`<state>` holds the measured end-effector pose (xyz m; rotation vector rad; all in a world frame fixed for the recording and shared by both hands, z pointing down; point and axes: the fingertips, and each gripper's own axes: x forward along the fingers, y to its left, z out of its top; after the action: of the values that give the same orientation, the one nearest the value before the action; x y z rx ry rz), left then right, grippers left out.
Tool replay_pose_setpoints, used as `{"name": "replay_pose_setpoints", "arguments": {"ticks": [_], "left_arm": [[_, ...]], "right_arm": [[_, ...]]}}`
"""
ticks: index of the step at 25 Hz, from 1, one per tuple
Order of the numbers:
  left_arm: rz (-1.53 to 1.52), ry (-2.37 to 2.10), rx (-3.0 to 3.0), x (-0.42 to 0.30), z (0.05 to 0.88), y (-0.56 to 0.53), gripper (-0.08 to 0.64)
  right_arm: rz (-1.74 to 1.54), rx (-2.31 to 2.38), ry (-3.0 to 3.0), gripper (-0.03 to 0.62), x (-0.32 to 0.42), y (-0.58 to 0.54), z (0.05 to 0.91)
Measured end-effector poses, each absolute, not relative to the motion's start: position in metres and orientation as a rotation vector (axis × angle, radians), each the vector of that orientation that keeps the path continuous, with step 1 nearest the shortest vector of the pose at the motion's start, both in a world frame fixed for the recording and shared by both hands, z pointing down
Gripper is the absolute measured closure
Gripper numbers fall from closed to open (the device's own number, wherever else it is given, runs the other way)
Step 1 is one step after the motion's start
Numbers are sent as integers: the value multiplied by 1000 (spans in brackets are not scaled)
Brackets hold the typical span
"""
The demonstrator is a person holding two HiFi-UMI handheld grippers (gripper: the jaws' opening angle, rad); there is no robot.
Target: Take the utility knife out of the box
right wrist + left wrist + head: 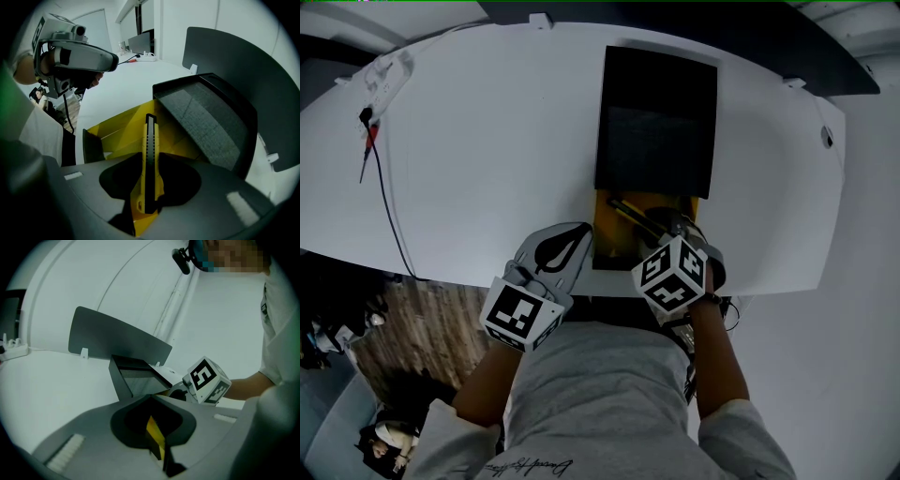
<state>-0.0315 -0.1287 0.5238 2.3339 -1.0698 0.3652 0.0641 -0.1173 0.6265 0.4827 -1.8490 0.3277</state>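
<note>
- Right gripper view: the right gripper (147, 199) has its jaws closed on the rear end of the utility knife (150, 154). The knife's nose points away from the camera, over the yellow inside of the box (117, 129).
- Head view: the knife (628, 214) lies slantwise within the outline of the open box (605, 246), near its front end. Whether it is clear of the box floor cannot be told.
- Left gripper view: the left gripper (158, 444) has its jaws narrowed onto a thin yellow-faced edge. Judging by the head view, this is the left wall of the box.
- Lid (656, 122): black, folded back flat on the white table (487, 141) behind the box, and clear of the way out.
- Handling, as a judgement: the knife looks light and rigid, with a slim plastic body. The ribbed black slider gives some bite, while the smooth yellow flanks may be slippery.
- Hold point: a grip at the tail leaves most of the length overhanging, so the knife may pivot. A hold nearer mid-body would be steadier.
- Risk: the box looks like light card and could lift with the knife. The left gripper's hold on its wall should prevent that.
</note>
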Motion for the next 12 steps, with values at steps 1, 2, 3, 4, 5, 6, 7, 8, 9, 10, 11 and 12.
{"name": "replay_pose_setpoints", "arguments": {"ticks": [1,2,3,4,5,6,7,8,9,10,11,12], "left_arm": [[365,-1070,2338,-31,523,-128,558],[364,-1072,2341,-31,521,-128,558],[362,-1074,2344,-31,519,-128,558],[360,-1076,2346,-30,518,-128,558],[360,-1077,2349,-30,516,-128,558],[360,-1078,2353,-29,514,-127,558],[359,-1078,2356,-29,513,-127,558],[357,-1078,2360,-28,511,-127,558],[357,-1078,2363,-28,509,-126,558],[359,-1078,2367,-27,508,-126,558],[363,-1078,2370,-27,507,-125,558],[365,-1079,2373,-27,506,-124,558]], "right_arm": [[326,489,-1853,460,65,-117,625],[324,494,-1855,460,65,-117,623],[323,498,-1857,460,66,-117,621],[324,501,-1860,460,67,-117,619],[327,506,-1865,460,68,-116,617],[333,514,-1873,460,69,-116,614],[338,523,-1883,460,69,-116,611],[344,533,-1894,460,69,-116,608],[349,544,-1903,460,69,-116,605],[351,553,-1911,460,70,-115,602],[353,561,-1917,460,70,-115,599],[353,570,-1924,460,70,-115,597]]}}
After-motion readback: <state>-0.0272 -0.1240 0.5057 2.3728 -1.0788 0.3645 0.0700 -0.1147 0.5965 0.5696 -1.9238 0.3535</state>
